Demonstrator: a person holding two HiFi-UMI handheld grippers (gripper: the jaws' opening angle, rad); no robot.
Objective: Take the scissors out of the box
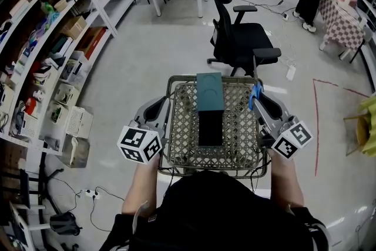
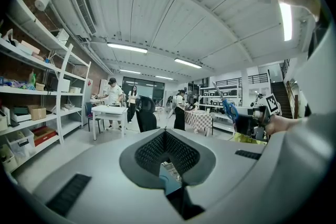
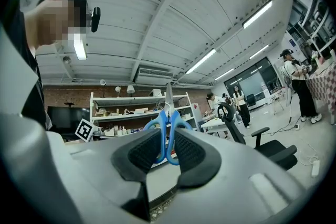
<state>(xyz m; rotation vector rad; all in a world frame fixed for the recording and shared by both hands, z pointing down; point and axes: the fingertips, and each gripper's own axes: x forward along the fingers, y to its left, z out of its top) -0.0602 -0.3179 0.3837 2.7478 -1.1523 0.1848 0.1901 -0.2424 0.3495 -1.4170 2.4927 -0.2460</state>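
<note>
Right gripper [image 3: 167, 136] was seen clamped on blue handles of scissors [image 3: 165, 115]. Blades pointed up and away from fingers, long axis upright. Left gripper [image 2: 164, 134] pads were pressed together, nothing seen between. Scissors were held outside box [image 1: 210, 97], beside right edge of wire basket [image 1: 238, 132]. Box was laid lengthwise in basket, between both grippers.

The left gripper [image 2: 165, 134] has its pad tips meeting, with a teal box [image 2: 169, 182] showing below them. At the right, the right gripper [image 2: 240, 119] holds blue-handled scissors [image 2: 229, 108] upright. A white table [image 2: 109, 110] stands beyond.
</note>
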